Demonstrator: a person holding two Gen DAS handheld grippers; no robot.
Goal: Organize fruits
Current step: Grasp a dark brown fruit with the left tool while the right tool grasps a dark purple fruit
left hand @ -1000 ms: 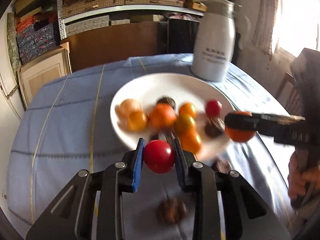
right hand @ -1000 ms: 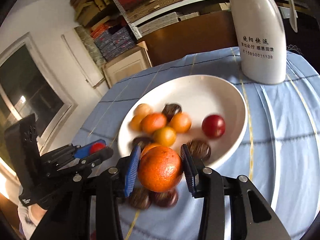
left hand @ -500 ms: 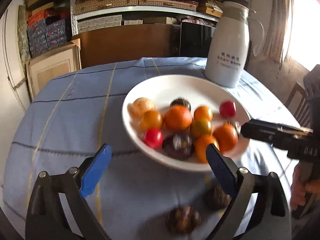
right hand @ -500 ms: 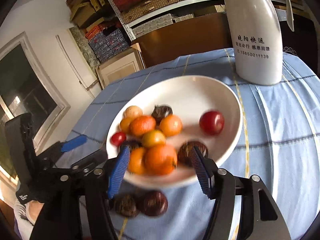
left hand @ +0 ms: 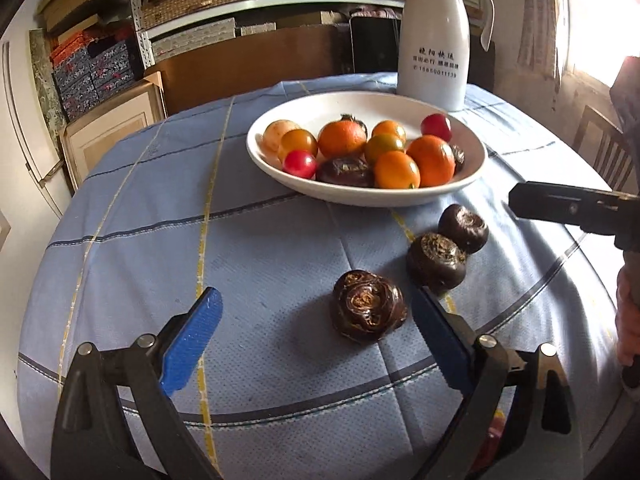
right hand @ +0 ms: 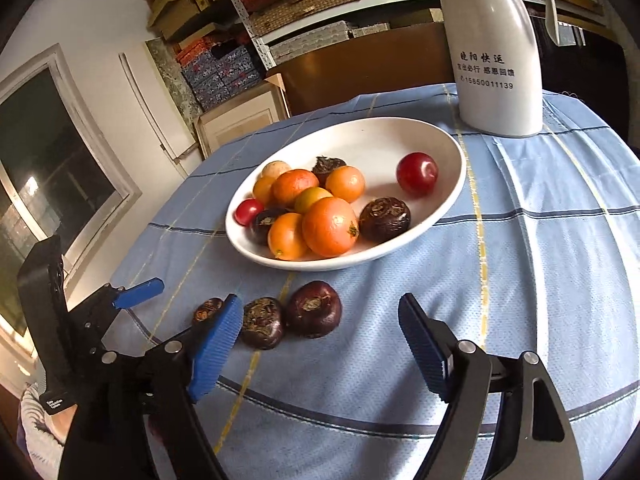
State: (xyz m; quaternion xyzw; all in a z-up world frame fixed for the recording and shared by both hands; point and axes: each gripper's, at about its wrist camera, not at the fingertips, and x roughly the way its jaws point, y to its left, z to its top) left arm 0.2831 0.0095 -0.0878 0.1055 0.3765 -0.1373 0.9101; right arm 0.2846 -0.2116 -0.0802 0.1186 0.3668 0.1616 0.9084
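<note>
The white bowl (left hand: pixel 472 168) sits past both sets of fingers, full of orange, red and dark fruits. The left gripper (left hand: pixel 316 334) is wide apart, one dark fruit (left hand: pixel 366 306) loose between its fingers. The right gripper (right hand: pixel 320 344) has just been opening and grips nothing.

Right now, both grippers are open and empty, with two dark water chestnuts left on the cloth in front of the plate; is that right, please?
Not quite: three water chestnuts lie on the cloth, not two, as the left wrist view shows. The rest holds: they sit before the plate, and both the left gripper and right gripper are open and empty.
</note>
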